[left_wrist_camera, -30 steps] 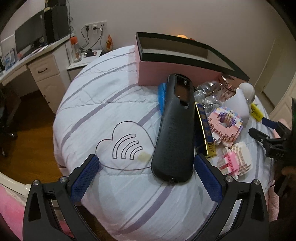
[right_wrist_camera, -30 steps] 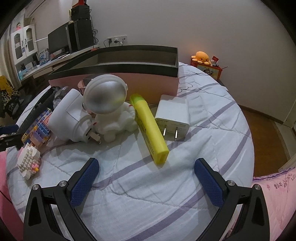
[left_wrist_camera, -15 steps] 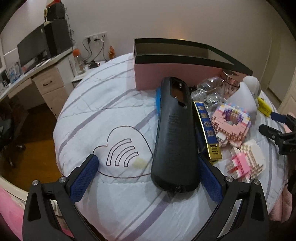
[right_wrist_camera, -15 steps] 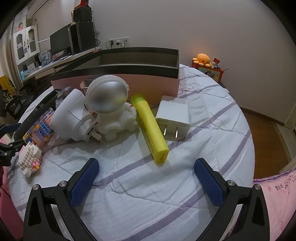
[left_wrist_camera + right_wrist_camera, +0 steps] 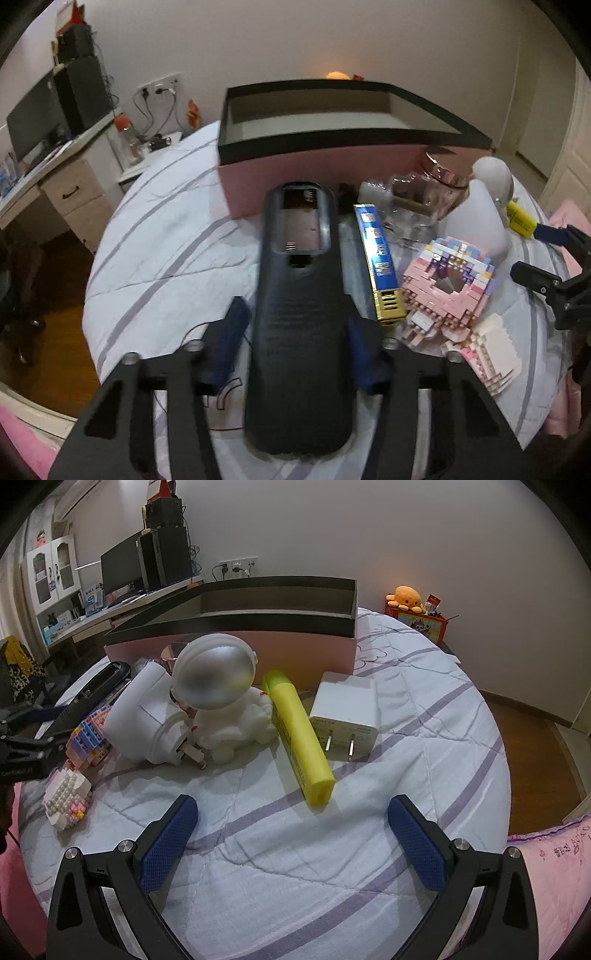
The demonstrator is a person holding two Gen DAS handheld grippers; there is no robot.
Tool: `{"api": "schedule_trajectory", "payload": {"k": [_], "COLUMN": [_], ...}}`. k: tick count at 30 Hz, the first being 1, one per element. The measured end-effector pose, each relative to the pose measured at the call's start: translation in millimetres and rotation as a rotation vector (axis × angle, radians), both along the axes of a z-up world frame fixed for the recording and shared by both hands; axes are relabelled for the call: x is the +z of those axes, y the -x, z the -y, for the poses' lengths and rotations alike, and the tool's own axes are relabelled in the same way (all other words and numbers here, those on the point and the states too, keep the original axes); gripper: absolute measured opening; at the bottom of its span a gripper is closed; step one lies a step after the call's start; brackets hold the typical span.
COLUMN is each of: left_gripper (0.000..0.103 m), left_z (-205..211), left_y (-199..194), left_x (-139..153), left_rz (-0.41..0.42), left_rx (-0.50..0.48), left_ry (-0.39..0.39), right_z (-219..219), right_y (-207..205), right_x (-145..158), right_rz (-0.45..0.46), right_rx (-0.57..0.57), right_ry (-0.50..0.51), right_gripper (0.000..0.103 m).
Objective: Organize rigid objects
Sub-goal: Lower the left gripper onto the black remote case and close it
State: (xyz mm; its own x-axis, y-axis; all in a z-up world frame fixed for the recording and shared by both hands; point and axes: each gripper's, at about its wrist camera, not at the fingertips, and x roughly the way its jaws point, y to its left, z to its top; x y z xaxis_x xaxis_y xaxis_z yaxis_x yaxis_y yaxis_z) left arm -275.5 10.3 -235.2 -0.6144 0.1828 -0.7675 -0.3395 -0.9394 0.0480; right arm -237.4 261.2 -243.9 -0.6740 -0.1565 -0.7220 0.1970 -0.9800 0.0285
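My left gripper has closed around a long black case that lies on the round bed, its blue pads against both sides. Behind it stands an open pink box with a black rim. Right of the case lie a blue and gold bar, a pink brick model and a white brick model. My right gripper is open and empty above the quilt, in front of a yellow highlighter, a white charger, an astronaut figure and a white plug adapter.
Clear glass jars lie by the box's right corner. A desk with drawers and a monitor stands to the left of the bed. An orange plush sits on a stand by the wall. The bed edge drops to a wood floor.
My left gripper moved forward and closed its jaws on the black case. My right gripper stayed open and hardly moved.
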Motion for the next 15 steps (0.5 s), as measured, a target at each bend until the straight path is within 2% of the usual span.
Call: {"api": "schedule_trajectory", "payload": {"k": [6, 12, 15], "left_gripper": [0.044, 0.044, 0.044], "left_z": [0, 21, 27], "left_y": [0, -15, -25], "left_x": [2, 3, 3], "left_rz": [0.020, 0.083, 0.072], "left_rx": [0.012, 0.029, 0.061], "left_ry": [-0.046, -0.210, -0.186], "right_z": [0, -3, -7], "right_y": [-1, -1, -1], "right_x": [0, 1, 4], "right_rz": [0.001, 0.006, 0.012], "right_rx": [-0.002, -0.002, -0.008], "right_ry": [0.001, 0.021, 0.057], "right_gripper": [0.103, 0.103, 0.103]}}
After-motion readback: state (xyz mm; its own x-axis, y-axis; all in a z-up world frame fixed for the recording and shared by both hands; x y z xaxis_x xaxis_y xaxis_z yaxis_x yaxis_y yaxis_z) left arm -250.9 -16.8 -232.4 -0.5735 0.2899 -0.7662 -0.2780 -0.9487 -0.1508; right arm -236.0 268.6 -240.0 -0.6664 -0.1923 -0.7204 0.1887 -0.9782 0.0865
